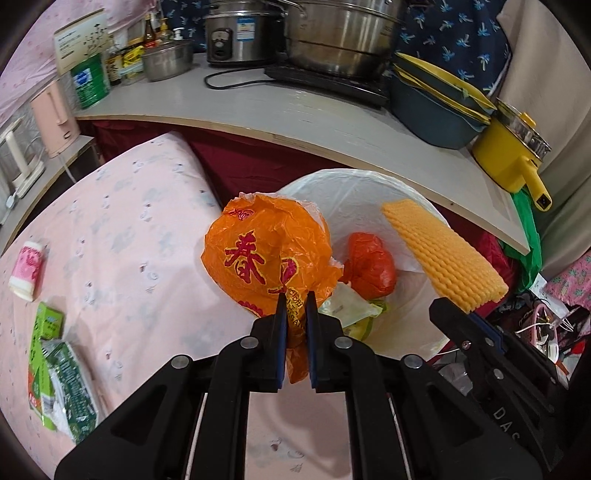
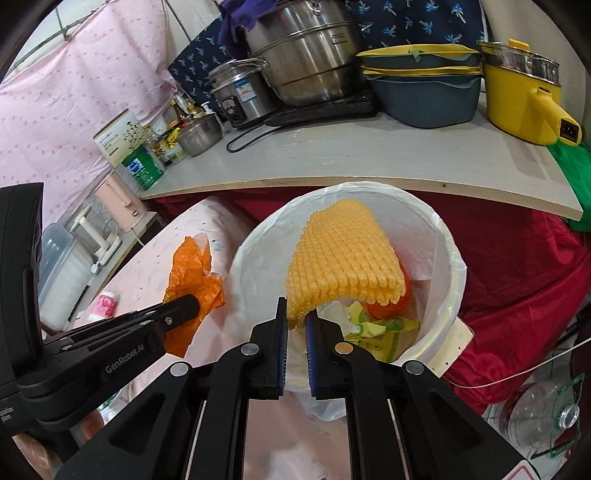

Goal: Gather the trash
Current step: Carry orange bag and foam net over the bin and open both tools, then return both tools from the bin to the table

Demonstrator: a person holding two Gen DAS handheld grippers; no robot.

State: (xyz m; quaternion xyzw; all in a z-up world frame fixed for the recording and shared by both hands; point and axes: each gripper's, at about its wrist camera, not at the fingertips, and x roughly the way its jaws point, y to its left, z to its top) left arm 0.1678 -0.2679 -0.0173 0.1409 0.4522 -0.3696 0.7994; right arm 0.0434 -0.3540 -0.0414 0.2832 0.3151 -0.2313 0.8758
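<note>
The left gripper (image 1: 295,310) is clamped on an orange bag (image 1: 269,254), its two blue-padded jaws nearly together with a fold of the crumpled plastic pinched between them. The bag bulges out past the fingertips and a tail of it hangs down between the jaws. In the left wrist view it sits at the near rim of the bin (image 1: 354,184), partly in front of the opening; in the right wrist view it is beside the bin, over the pink cloth (image 1: 122,221), not inside.

The right gripper (image 2: 296,314) is closed on a yellow foam net (image 2: 343,258), gripping one lower corner between jaws held a narrow gap apart. The net droops over the open bin, above the trash already in it.

The bin is white with a clear liner folded over its rim. Inside lie a red bag (image 1: 369,266) and some yellow-green wrappers (image 2: 384,328).

On the pink cloth, well apart from the bin, lie a small pink-and-white bottle (image 1: 27,271) and green packets (image 1: 55,373).

Behind the bin a pale shelf (image 1: 295,107) carries steel pots (image 1: 343,37), a rice cooker (image 1: 240,33), stacked blue basins (image 1: 436,107) and a yellow pot (image 1: 509,147).
</note>
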